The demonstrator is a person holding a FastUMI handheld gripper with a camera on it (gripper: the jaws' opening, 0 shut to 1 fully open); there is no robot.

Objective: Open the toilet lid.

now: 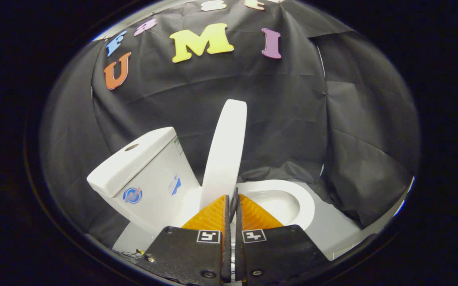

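White plastic toilet lid (226, 153) raised well off the bowl (292, 198), seen edge-on, standing near upright and tilted slightly toward the tank (141, 171). Gripper (233, 204) at the lid's lower edge, fingers drawn almost together with only a thin slit between them; something thin and dark caught in that slit, likely the lid's rim, though cannot tell for certain whether both fingers press on it. Pinch placed at the free front edge, presumably for best leverage about the hinge at the back. Bowl open and visible just beyond the fingers on the right side, seat ring (306, 196) apparently left down on the bowl. Tank to the left, flush button hole (131, 147) on its top, stickers on its side. Black cloth wall (292, 111) behind everything. Pale floor (332, 230) under the toilet. Judged well along: lid mostly up, not yet resting against the tank. Remaining move probably a short push back until the lid leans on the tank, then release. Risk: letting go early, lid dropping back onto the bowl.
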